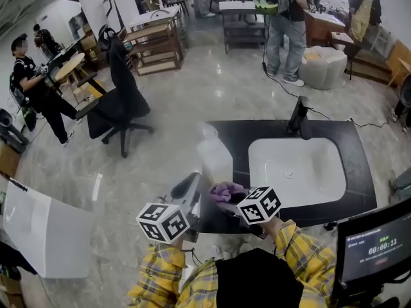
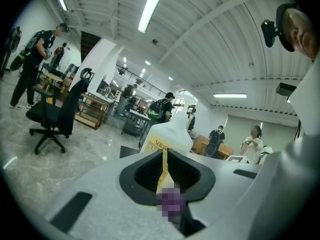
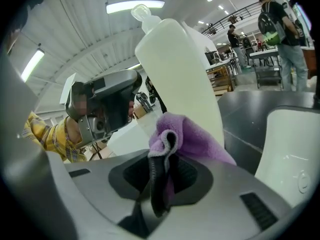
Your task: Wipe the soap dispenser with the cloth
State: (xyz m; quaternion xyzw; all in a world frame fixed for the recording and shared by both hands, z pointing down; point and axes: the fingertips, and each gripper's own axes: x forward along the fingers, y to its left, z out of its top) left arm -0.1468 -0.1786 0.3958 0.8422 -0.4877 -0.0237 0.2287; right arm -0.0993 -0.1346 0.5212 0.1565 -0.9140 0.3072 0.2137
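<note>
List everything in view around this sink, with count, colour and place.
counter: 1, black, before the person
sink: 1, white, in counter
faucet: 1, black, behind sink
dispenser: 1, white, on counter left of sink
cloth: 1, purple, clamped, by dispenser
chair: 1, black, floor beyond
people: several, mixed, background
screen: 1, black, lower right
left gripper: 1, grey, jaws shut, near dispenser
right gripper: 1, grey, jaws shut on cloth

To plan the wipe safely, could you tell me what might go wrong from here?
The left gripper is shut near the soap dispenser, not holding it, so a push from the cloth in the right gripper might tip it. It stands near the left edge of the counter and could slide off.
</note>
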